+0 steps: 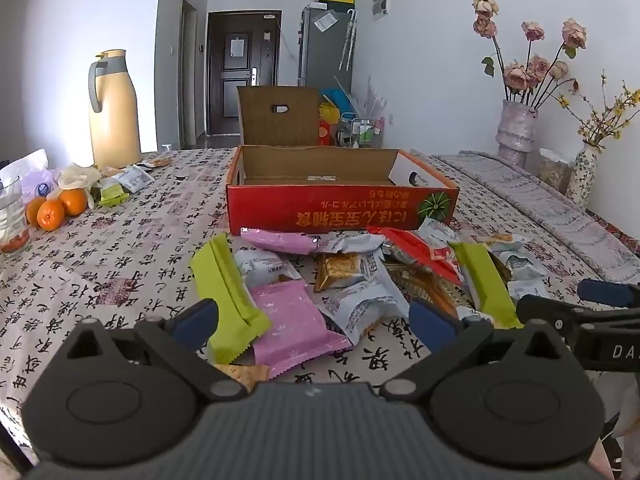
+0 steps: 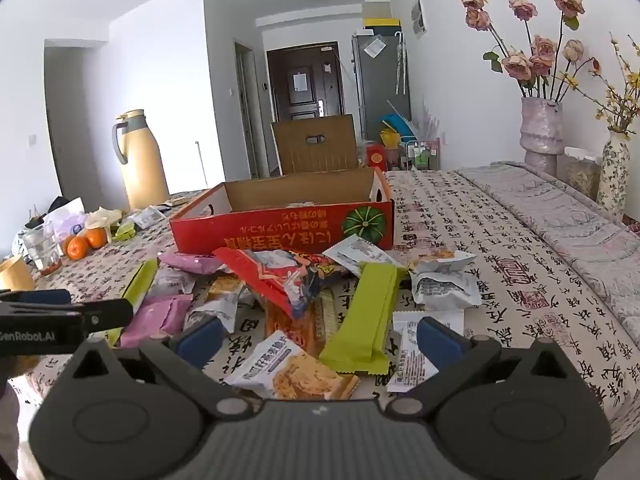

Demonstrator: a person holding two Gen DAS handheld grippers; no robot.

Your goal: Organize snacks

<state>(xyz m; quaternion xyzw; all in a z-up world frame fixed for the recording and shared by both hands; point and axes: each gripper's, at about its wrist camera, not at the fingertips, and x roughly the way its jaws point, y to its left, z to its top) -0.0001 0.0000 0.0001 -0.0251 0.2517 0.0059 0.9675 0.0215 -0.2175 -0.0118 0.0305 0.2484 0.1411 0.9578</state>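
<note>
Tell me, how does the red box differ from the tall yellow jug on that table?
The red box is low and wide; the yellow jug stands tall and narrow. The box is open on top, with its brown flap raised behind, while the jug is capped with a grey lid and has a grey handle. The box sits right behind the snack packets; the jug stands far off at the table's back left corner. Both rest on the same patterned tablecloth.
</note>
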